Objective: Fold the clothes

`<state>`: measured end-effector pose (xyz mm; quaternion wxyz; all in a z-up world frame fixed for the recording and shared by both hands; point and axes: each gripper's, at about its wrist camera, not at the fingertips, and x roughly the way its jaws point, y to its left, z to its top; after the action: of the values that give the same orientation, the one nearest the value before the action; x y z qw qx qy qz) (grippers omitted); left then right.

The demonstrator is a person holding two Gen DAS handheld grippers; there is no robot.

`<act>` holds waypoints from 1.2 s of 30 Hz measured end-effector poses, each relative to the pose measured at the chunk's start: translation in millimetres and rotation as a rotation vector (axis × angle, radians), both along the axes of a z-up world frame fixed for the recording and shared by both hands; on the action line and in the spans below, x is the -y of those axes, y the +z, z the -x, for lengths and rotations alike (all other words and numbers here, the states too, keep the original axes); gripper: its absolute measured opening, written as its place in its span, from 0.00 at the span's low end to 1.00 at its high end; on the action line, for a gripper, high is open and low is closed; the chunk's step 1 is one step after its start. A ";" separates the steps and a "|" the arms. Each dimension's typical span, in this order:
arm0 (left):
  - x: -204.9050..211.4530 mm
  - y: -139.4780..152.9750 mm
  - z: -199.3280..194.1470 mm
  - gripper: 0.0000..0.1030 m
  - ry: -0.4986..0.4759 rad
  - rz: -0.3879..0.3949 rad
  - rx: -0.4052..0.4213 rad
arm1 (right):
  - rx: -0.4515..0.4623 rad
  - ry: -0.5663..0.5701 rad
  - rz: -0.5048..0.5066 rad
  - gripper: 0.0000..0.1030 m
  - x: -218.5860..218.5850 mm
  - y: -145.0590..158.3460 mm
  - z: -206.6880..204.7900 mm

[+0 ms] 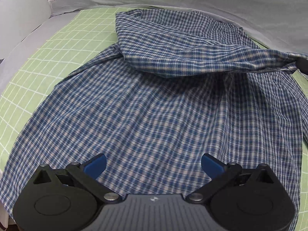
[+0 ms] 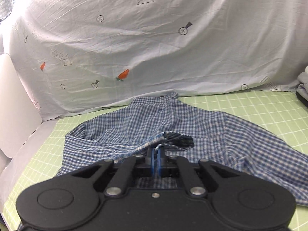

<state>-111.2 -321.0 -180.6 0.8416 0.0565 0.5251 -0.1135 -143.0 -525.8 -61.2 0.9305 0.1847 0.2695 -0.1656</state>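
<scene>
Plaid shirt (image 1: 154, 105) spread on the green gridded tabletop (image 1: 57, 44). Right tongs (image 2: 156, 154) are clamped on a lifted fold, drawn across the shirt's body; left tongs (image 1: 153, 165), blades apart, hover over the flat near cloth, holding nothing.

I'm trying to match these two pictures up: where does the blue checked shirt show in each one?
Left wrist view: the checked shirt fills the middle, spread out ahead of the open left tool.
Right wrist view: it lies low in the middle, a bunched edge pinched in the right tool.
Shared landmark: the green grid mat underneath it.
</scene>
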 end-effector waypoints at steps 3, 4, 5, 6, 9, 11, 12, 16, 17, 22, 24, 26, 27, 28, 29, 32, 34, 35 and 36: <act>16.0 -10.9 15.7 1.00 0.000 -0.019 -0.024 | -0.013 -0.038 -0.007 0.04 30.9 -8.0 13.0; 19.6 -14.1 18.6 1.00 0.001 -0.030 -0.031 | -0.019 -0.047 -0.008 0.04 39.1 -10.5 17.8; 23.0 -17.3 20.9 1.00 0.004 -0.042 -0.038 | -0.025 -0.053 -0.008 0.04 46.6 -13.2 21.9; 26.4 -20.6 23.3 1.00 0.007 -0.054 -0.045 | -0.031 -0.057 -0.009 0.04 54.0 -15.7 26.1; 33.4 -26.0 29.1 1.00 0.024 -0.065 -0.049 | -0.040 -0.058 -0.004 0.04 72.9 -22.1 38.5; 36.7 -25.4 30.7 1.00 0.037 -0.068 -0.048 | -0.036 -0.062 0.009 0.04 83.6 -22.1 44.3; 38.2 -24.9 31.5 1.00 0.043 -0.070 -0.048 | -0.033 -0.065 0.017 0.04 88.8 -21.2 46.8; 42.5 -22.9 30.9 1.00 0.063 -0.085 -0.052 | -0.020 -0.078 0.047 0.04 109.8 -17.8 56.8; 42.9 -22.3 29.7 1.00 0.065 -0.091 -0.054 | -0.017 -0.081 0.055 0.04 115.0 -17.0 59.3; 38.9 -19.9 23.7 1.00 0.072 -0.105 -0.064 | -0.054 -0.106 0.073 0.03 140.4 -25.2 65.1; 35.3 -19.5 21.3 1.00 0.088 -0.095 -0.076 | -0.091 -0.120 0.072 0.03 150.3 -33.9 64.7; 31.2 -19.1 19.1 1.00 0.111 -0.084 -0.092 | -0.128 -0.134 0.070 0.03 160.1 -42.6 64.2; 28.9 -18.9 17.8 1.00 0.124 -0.078 -0.103 | -0.146 -0.141 0.070 0.03 165.0 -46.9 63.9; 26.8 -18.5 17.0 1.00 0.130 -0.075 -0.108 | -0.165 -0.148 0.069 0.03 169.9 -51.3 63.7; 25.0 -17.8 16.5 1.00 0.131 -0.073 -0.110 | -0.189 -0.149 0.065 0.04 172.3 -56.7 63.2; 19.5 -15.8 15.1 1.00 0.132 -0.068 -0.116 | -0.267 -0.126 0.046 0.06 167.0 -75.9 62.6; 15.9 -14.5 14.1 1.00 0.133 -0.064 -0.120 | -0.311 -0.123 0.037 0.08 162.6 -85.3 63.8; 14.0 -13.8 13.6 1.00 0.134 -0.062 -0.122 | -0.325 -0.132 0.029 0.09 161.1 -88.1 65.2; 12.2 -13.2 13.1 1.00 0.134 -0.061 -0.124 | -0.333 -0.138 0.020 0.10 159.9 -89.2 66.9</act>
<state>-124.3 -333.2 -193.8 0.8111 0.0395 0.5819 -0.0442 -209.9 -685.6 -150.4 0.8613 0.1634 0.4048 -0.2599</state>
